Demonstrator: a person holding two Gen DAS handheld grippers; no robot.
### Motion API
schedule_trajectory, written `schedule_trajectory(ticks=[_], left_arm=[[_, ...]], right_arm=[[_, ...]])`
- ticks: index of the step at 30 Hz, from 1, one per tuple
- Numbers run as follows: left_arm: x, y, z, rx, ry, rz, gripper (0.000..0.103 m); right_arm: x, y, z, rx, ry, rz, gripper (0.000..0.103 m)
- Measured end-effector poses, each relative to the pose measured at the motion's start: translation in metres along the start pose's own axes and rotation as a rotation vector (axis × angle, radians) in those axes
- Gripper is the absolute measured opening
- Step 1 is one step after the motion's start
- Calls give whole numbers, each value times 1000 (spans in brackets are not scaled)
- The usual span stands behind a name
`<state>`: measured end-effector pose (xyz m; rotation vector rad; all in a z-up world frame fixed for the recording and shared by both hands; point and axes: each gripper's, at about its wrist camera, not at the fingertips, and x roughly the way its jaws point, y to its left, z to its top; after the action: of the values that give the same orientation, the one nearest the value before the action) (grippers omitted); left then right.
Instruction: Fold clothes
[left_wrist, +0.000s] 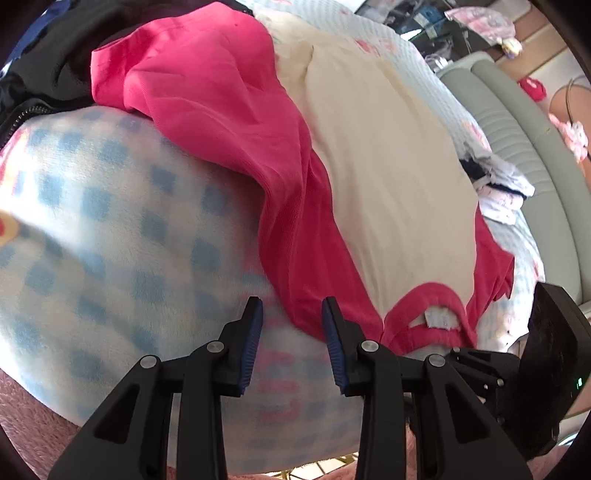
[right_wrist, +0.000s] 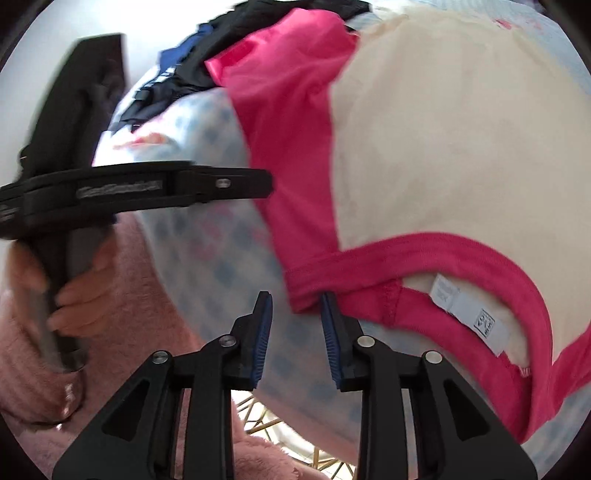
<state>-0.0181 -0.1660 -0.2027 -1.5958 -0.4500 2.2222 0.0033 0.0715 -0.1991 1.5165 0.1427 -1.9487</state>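
Through my left wrist camera, my left gripper (left_wrist: 291, 314) hangs with its jaws partly open and nothing between them. Under them is only the blue-checked blanket (left_wrist: 110, 229). The pink and cream shirt (left_wrist: 388, 177) lies spread on that blanket, its collar end near me and its body running away toward the dark clothes (left_wrist: 48, 62) piled at the far end. The pink sleeve (left_wrist: 288, 229) runs along the shirt's left edge, just to the right of my left jaws and not touching them. My right gripper's body shows at the lower right edge.

Through my right wrist camera, my right gripper (right_wrist: 297, 310) also stands partly open, gripping nothing. The shirt's pink shoulder corner (right_wrist: 303, 288) sits right at the tip of the right-hand jaw, and I cannot tell if it brushes the pad. The neckline (right_wrist: 443, 258) with its white label (right_wrist: 465, 314) lies just to the right. A hand (right_wrist: 74, 295) in a pink sleeve cuff holds the other gripper at the left.

I judge the shirt is laid flat and the fold is yet to begin. To do it well, I would pinch the shoulder corner and the sleeve edge cleanly, taking shirt fabric only and none of the blanket, then lift both together so the seam stays straight.
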Motion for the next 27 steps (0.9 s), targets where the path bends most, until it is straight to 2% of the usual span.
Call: schedule_trajectory(ticks=[8,12,13,15,18,20,25,27], left_arm=[[3,-11,-1,-1,-18,-39,36],[-11,-38,-8,93,-96,20,36],[-17,-51,-10,144,-141,55,36],[-22,-65,-10,225,-176,75,36],[-4,-75,-3,291,-130,67,36],[23,-70,3,289,-32,106,36],[32,-61,-4,318,45,131,36],[32,-60,-11,344,86,165,36]], right_arm=[[-21,-15,16,119,-117,-35,27],[-17,-27,18,178,-116,-6,27],[-14,-25,19,180,-114,2,27],[-9,-20,22,176,-106,3,27],[-2,-14,23,168,-98,-1,27],[-2,-16,23,177,-98,2,27],[-11,-24,18,189,-94,10,27],[-19,-25,18,186,-113,10,27]])
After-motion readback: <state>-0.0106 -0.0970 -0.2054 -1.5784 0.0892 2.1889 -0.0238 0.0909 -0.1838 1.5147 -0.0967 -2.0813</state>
